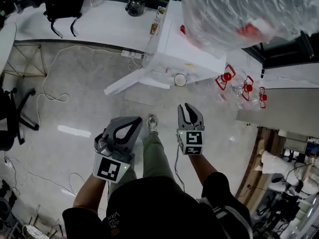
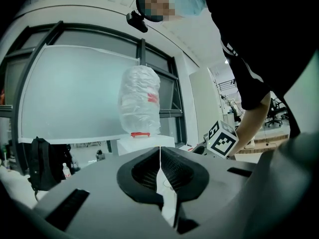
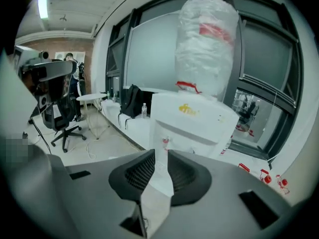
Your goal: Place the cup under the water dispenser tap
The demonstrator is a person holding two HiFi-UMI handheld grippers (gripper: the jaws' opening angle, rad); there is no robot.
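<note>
Closest to the camera, the left gripper is pressed shut on nothing, and the right gripper is narrowly parted, also empty. Any further nudge probably calls for widening the right jaws and approaching slowly. The cup sits well ahead of that gripper, against the front of the water dispenser.

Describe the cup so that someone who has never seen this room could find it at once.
Find the white water dispenser topped by a big plastic-wrapped bottle. At its front stands the cup, seen from above as a small round rim, unlike the clear red-capped bottles beside it.
</note>
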